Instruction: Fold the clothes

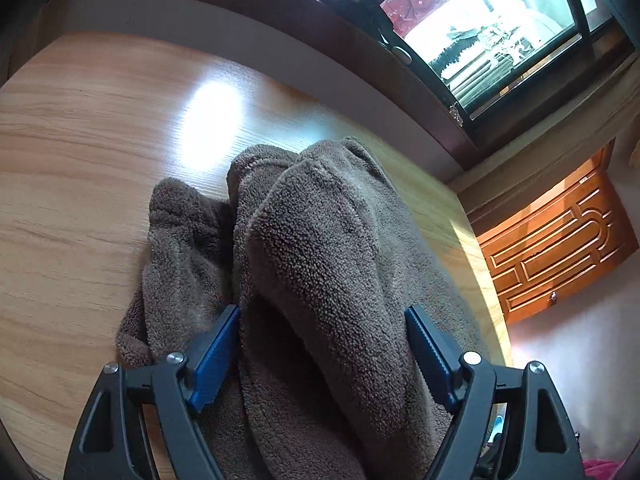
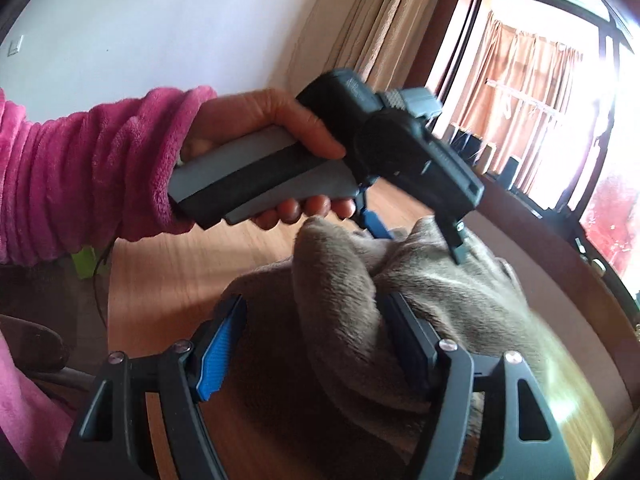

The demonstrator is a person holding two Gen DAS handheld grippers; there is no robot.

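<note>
Brown fleece (image 1: 320,264) filled my left gripper (image 1: 320,316), whose jaws stood spread around a raised fold, not clamped. Right gripper (image 2: 316,316) likewise gaped, fleece bunched against one finger. Garment lay heaped on the wooden surface (image 1: 88,140).

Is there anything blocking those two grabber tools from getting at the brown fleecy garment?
Nothing visible does. The brown fleece garment already lies between the open fingers of the left gripper, and a raised fold of it sits between the open fingers of the right gripper. The wooden table around it shows no other objects.
</note>
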